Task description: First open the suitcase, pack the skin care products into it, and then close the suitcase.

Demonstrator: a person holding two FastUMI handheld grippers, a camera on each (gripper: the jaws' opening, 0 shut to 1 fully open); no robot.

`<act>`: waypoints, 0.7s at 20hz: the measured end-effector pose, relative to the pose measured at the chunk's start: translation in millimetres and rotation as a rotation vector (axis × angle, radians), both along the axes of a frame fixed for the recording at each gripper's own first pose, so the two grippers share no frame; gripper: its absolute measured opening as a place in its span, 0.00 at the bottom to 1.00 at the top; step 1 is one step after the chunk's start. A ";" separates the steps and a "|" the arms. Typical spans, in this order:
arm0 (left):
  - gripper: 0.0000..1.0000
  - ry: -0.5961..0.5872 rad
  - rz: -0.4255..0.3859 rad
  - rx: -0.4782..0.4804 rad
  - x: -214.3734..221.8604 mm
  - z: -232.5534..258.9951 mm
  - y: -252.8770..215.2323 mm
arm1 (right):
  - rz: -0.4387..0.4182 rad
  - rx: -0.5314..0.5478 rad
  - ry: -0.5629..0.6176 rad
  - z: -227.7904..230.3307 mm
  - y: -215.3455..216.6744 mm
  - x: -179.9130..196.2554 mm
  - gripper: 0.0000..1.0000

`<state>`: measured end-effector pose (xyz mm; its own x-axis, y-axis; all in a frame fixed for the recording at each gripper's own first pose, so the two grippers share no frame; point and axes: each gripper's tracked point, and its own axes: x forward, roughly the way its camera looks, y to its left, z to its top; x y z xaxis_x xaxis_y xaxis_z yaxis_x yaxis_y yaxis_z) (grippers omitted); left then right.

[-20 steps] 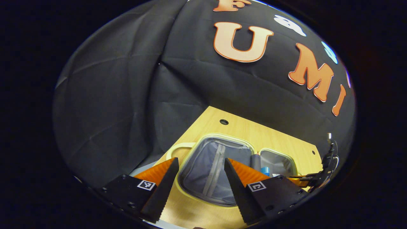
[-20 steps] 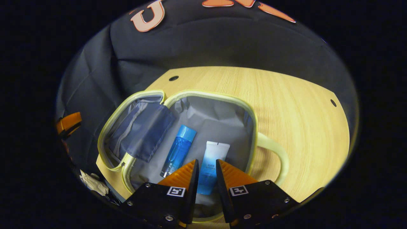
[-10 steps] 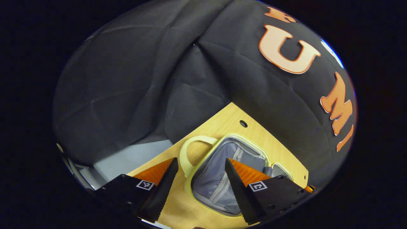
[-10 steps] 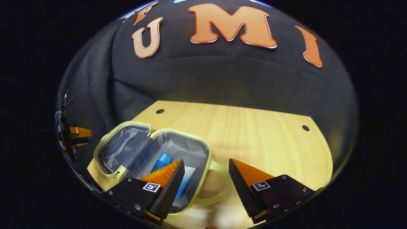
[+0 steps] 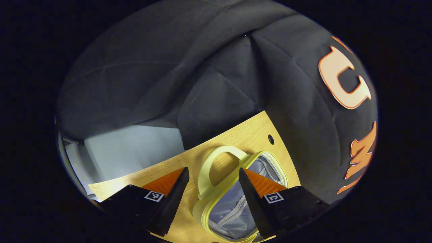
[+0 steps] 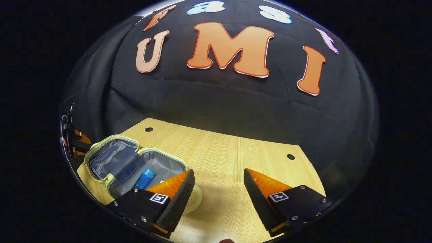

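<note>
The pale yellow suitcase (image 6: 165,163) lies open on the wooden table at the left of the right gripper view, both grey-lined halves facing up. A blue bottle (image 6: 144,178) lies in the nearer half; my finger covers the rest of that half. My right gripper (image 6: 219,170) stands open above bare table, to the right of the case. In the left gripper view the lid half (image 5: 233,212) with its zip pocket is close below, and its yellow handle (image 5: 216,167) arches between the open fingers of my left gripper (image 5: 213,169). Whether they touch it I cannot tell.
The wooden table (image 6: 236,158) stretches right of the case, with small round holes (image 6: 290,157) near its back edge. Its left edge (image 5: 135,173) drops to a pale floor (image 5: 128,145). My left gripper (image 6: 76,141) shows beyond the lid. Black cloth walls stand close behind.
My right gripper opened, left the white tube in the case, and drew back up to the right. My left gripper swung left, bringing the lid's handle between its fingers.
</note>
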<state>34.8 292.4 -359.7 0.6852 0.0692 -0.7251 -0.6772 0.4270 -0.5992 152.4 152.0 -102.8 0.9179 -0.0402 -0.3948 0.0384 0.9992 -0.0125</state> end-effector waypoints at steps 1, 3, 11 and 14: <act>0.92 0.011 0.006 -0.030 0.1 -7.1 -1.2 | -0.003 0.004 -0.009 6.8 -1.1 -1.4 0.93; 0.84 0.005 0.024 -0.079 4.5 -16.7 -0.2 | -0.007 -0.002 -0.015 14.7 -4.7 -4.3 0.93; 0.14 -0.033 -0.034 -0.102 18.9 -28.8 -4.5 | -0.028 -0.060 -0.035 30.1 -28.1 -14.3 0.96; 0.14 -0.095 -0.101 -0.020 20.3 8.3 -0.6 | -0.038 -0.065 -0.052 34.5 -34.5 -14.3 0.96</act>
<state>55.0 291.9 -351.4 0.7532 -0.0175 -0.6576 -0.5717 0.4770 -0.6676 138.1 117.5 -68.3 0.9344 -0.0995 -0.3421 0.0788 0.9941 -0.0740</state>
